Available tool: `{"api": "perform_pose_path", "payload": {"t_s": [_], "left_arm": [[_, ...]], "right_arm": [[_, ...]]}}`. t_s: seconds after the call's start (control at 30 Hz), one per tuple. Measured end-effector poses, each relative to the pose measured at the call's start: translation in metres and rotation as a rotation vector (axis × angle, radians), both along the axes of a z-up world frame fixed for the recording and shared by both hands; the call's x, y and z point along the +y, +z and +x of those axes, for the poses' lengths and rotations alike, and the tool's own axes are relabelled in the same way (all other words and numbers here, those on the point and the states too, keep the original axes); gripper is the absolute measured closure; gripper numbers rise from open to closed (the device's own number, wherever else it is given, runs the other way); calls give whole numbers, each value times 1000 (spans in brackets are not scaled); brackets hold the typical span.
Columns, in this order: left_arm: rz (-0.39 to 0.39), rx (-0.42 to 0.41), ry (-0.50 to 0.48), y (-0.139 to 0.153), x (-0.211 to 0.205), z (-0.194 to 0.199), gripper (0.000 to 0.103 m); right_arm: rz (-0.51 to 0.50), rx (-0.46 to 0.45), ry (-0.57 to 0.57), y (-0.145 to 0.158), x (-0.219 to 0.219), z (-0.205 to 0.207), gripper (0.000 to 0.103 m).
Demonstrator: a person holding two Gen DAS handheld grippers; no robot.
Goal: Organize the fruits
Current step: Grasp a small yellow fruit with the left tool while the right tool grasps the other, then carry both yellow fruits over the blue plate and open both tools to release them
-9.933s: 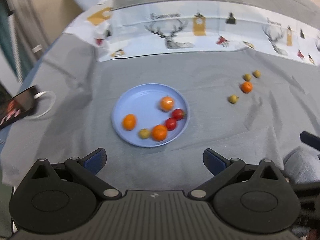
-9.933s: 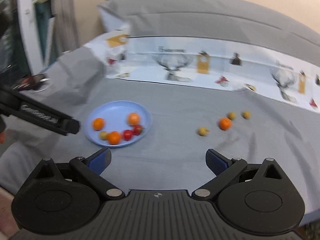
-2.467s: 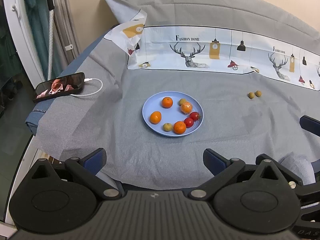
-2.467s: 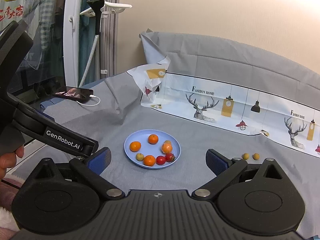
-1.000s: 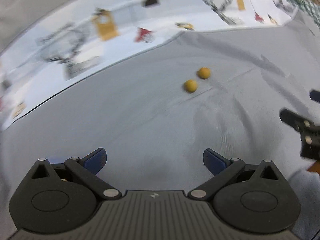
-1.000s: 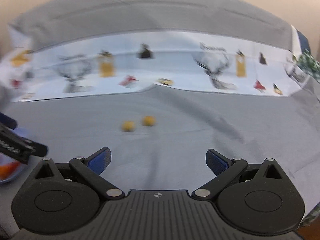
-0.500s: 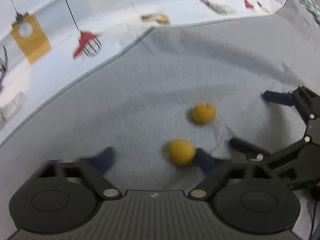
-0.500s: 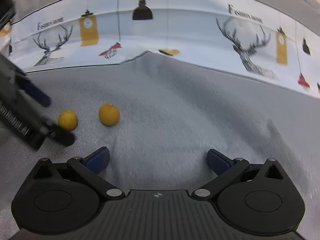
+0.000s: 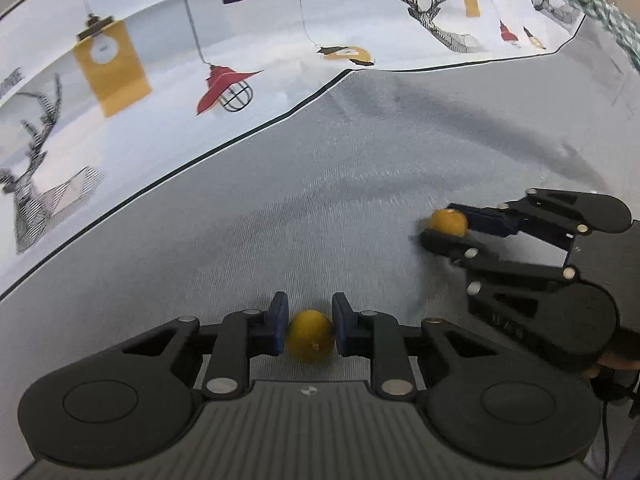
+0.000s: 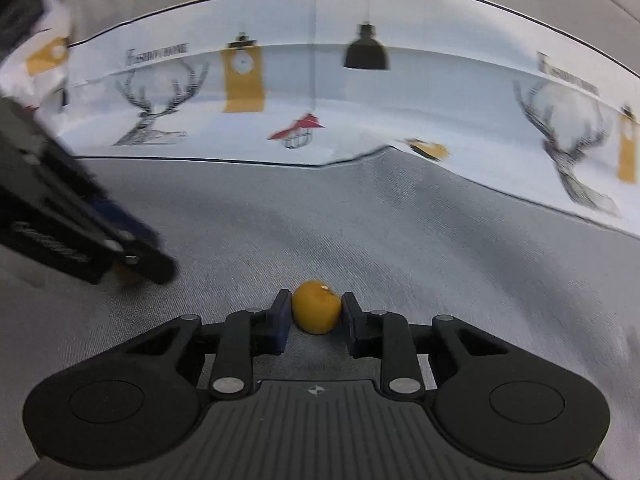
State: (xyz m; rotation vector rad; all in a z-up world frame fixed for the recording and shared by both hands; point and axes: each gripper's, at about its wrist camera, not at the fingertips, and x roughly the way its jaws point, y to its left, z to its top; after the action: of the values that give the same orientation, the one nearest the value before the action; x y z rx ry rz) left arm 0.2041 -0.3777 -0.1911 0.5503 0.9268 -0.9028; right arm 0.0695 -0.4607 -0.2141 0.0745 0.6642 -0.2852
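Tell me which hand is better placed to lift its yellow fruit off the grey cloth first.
Neither: left gripper is shut on its yellow fruit, and right gripper on the other fruit. Both sit on the grey cloth, equally ready.

We count two small yellow fruits: one between the pads of the left gripper, the other between the pads of the right gripper. That makes two grippers, each with two fingers. On the printed white cloth behind we count two deer heads in either view. The right view shows two yellow lamps, one black lamp and one red lamp; the left view shows one red lamp too.
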Motion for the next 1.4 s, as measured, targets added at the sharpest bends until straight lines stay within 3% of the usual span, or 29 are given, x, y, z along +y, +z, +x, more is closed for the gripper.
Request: {"api": "perform_pose_path", "payload": {"t_s": [0.17, 0.37, 0.5, 0.8, 0.93, 1.07, 1.2, 1.4], "left_arm": [[-35, -16, 14, 15, 27, -21, 77], [40, 15, 73, -8, 46, -32, 77], [27, 35, 109, -7, 56, -34, 72], [50, 57, 101, 4, 59, -48, 76], [-19, 71, 102, 50, 79, -71, 76], [-35, 65, 121, 98, 125, -113, 76], [-1, 26, 186, 134, 185, -156, 76], [73, 1, 330, 163, 276, -205, 76]], "right_arm": [[30, -25, -99, 19, 13, -31, 75], [32, 63, -153, 6, 26, -46, 75], [16, 25, -164, 1, 30, -52, 75], [22, -18, -182, 2, 32, -59, 75], [12, -87, -195, 37, 51, -81, 75], [19, -141, -164, 85, 91, -120, 75], [89, -168, -72, 127, 145, -157, 75], [252, -155, 113, 172, 229, -190, 75]]}}
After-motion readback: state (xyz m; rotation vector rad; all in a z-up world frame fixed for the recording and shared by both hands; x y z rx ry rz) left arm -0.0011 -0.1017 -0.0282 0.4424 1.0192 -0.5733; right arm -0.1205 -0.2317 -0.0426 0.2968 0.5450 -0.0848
